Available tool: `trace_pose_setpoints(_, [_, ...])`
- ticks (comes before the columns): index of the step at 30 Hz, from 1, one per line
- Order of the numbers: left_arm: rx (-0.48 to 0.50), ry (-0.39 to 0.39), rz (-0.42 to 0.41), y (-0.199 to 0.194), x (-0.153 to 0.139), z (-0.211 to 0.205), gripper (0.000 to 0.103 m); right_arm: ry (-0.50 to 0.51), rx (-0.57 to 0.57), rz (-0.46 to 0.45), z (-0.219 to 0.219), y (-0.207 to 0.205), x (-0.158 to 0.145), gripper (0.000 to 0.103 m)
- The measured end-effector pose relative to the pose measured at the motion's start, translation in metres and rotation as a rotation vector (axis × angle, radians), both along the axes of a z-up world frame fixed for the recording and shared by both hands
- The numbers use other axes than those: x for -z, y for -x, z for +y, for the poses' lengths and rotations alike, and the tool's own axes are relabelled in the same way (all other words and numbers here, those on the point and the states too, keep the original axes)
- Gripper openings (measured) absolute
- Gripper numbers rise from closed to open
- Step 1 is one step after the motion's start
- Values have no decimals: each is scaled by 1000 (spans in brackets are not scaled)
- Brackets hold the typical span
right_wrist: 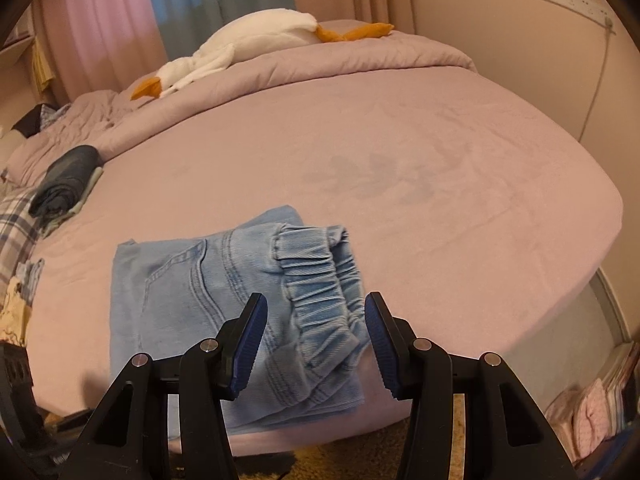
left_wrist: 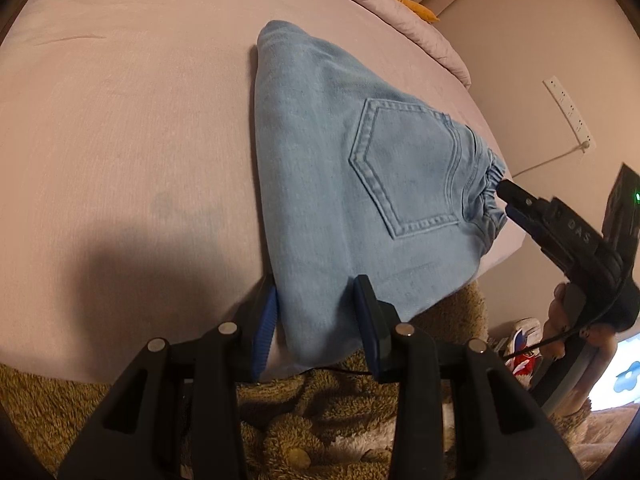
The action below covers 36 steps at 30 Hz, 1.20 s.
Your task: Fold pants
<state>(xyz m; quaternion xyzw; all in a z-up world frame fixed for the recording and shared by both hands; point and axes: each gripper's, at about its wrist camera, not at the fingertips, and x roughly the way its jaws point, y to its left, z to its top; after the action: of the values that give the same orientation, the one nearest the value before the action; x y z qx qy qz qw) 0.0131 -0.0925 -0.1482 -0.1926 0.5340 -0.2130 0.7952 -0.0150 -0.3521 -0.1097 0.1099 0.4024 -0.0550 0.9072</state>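
**Folded jeans squared up at the bed's edge**

The jeans (left_wrist: 344, 184) are laid folded on the bed (left_wrist: 120, 128). Both the left gripper (left_wrist: 320, 320) and right gripper (right_wrist: 314, 344) are held released, straddling corner and waistband, probably for straightening.

Dim, warm indoor light with a pinkish-brown cast in both views. Soft, broad shadow across the bed sheet (left_wrist: 120, 128) at lower left of the left wrist view. Strong fisheye bending with black vignette at the corners. Slight softness and grain throughout; motion blur around the right gripper (left_wrist: 505, 200). Brighter curtains (right_wrist: 132, 12) at the back, backlit. No harsh glare.
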Motion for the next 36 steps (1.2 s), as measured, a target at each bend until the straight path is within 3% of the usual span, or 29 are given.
trace_pose_setpoints(3, [5,-3,1,0,0,1,37,-2,2,30,2,-6,3,50])
trace_pose_setpoints(8, [-1,3,12,0,-5,7,36,-14,-27,4,8,-5,-3,51])
trace_pose_setpoints(9, [-24,7,-8,-1,-9,10,36,-16,-33,-5,9,-5,-4,52])
trace_pose_setpoints(11, [-63,-15,-67,-2,-20,15,36,-20,-53,-29,11,-3,-6,64])
trace_pose_setpoints(18, [-131,4,-172,-46,-54,23,36,-26,-108,-84,21,-6,-16,65])
trace_pose_setpoints(22, [-209,-28,-203,-77,-62,15,36,-73,-165,-67,28,-14,-6,65])
trace_pose_setpoints(25, [-184,-32,-160,-97,-48,8,36,-61,-164,-4,30,-22,13,65])
trace_pose_setpoints(27, [-180,-69,-73,-108,-26,2,38,-59,-155,16,29,-23,21,65])
trace_pose_setpoints(30, [-197,-59,-68,-111,-7,3,43,-35,-177,-3,32,-20,23,65])
trace_pose_setpoints(33, [-200,-16,-42,-114,-4,10,44,-18,-178,10,34,-21,27,65])
trace_pose_setpoints(36, [-178,-23,-33,-117,-5,11,44,-18,-174,12,33,-22,28,65])
